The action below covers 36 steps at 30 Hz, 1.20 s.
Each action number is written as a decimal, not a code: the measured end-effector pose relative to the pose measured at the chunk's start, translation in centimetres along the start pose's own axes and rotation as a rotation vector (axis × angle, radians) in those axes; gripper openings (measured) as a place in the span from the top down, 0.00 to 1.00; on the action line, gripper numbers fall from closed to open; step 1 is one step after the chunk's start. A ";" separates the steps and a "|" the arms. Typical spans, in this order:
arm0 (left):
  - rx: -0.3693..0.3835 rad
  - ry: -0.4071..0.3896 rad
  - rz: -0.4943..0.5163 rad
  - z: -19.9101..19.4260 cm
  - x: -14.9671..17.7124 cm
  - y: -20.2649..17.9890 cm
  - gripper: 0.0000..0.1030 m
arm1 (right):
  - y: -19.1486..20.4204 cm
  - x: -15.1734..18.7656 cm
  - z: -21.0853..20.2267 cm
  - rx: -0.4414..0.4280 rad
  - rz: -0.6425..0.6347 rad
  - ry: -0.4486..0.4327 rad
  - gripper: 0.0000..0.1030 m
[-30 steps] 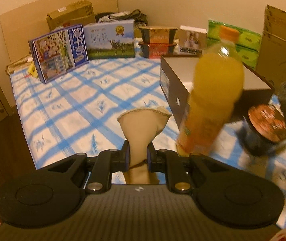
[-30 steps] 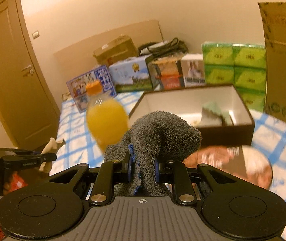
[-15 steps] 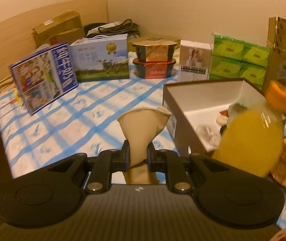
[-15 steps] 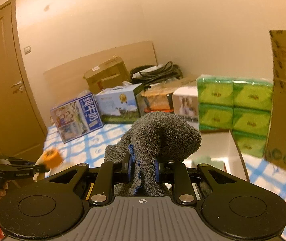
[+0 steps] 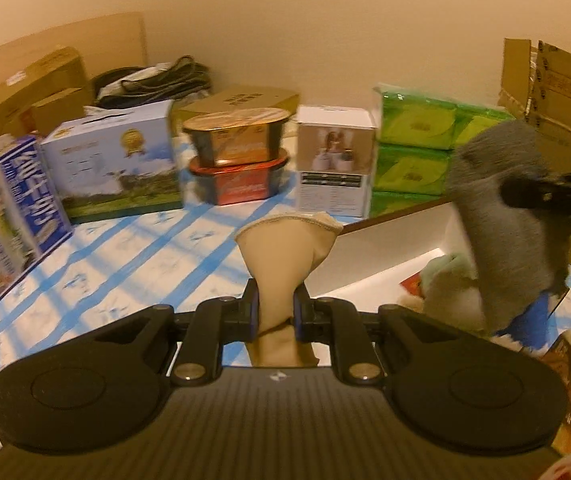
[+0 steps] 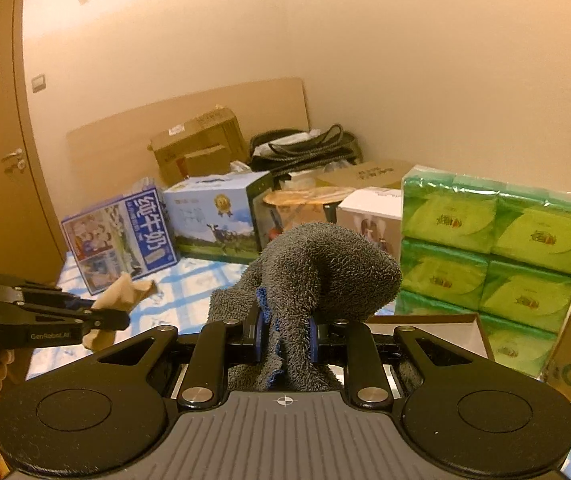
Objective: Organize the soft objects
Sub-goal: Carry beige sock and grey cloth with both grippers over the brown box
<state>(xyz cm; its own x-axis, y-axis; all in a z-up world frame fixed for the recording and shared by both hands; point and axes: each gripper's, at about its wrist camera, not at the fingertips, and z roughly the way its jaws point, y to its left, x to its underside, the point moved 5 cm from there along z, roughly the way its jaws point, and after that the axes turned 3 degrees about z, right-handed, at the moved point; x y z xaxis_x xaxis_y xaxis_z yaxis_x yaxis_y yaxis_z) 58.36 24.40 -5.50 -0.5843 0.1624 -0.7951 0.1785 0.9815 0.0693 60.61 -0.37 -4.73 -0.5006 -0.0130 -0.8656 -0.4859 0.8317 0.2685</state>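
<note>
You are holding the grey towel (image 6: 325, 276) in your right gripper (image 6: 285, 334), its jaws nearly closed and pinching the bunched terry cloth above the open white-lined box (image 5: 397, 252). You are gripping the beige sock (image 5: 285, 252) in your left gripper (image 5: 276, 308), jaws narrowed tight on its middle, over the blue-checked worktop (image 5: 133, 264) just beside that box.

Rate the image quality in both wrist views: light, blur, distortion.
Left wrist: dim amber light; beige cloth crisp in the left gripper, grey towel and milk carton motion-smeared, fisheye edges bowed. Right wrist: same warm cast, sharper; the door frame curves.
</note>
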 end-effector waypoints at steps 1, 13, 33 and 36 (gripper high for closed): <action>0.012 0.002 0.007 0.7 -0.3 -0.4 0.86 | -0.2 0.0 0.6 -0.001 -0.001 0.005 0.80; 0.081 0.092 0.091 7.8 -0.8 -4.0 0.86 | -2.6 1.3 4.7 0.028 -0.013 0.081 0.80; 0.046 0.123 0.124 10.5 -0.8 -4.8 0.60 | -3.7 2.0 6.4 0.029 0.009 0.113 0.80; 0.043 0.121 0.123 10.4 -0.8 -4.7 0.60 | -3.6 1.9 6.7 0.025 0.010 0.116 0.79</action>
<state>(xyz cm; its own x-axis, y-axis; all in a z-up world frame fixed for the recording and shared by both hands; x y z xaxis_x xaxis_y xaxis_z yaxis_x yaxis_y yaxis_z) 66.17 18.65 -11.46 -0.6466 0.2947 -0.7036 0.2869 0.9486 0.1337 66.16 0.34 -10.17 -0.5852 -0.0675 -0.8081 -0.4636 0.8455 0.2651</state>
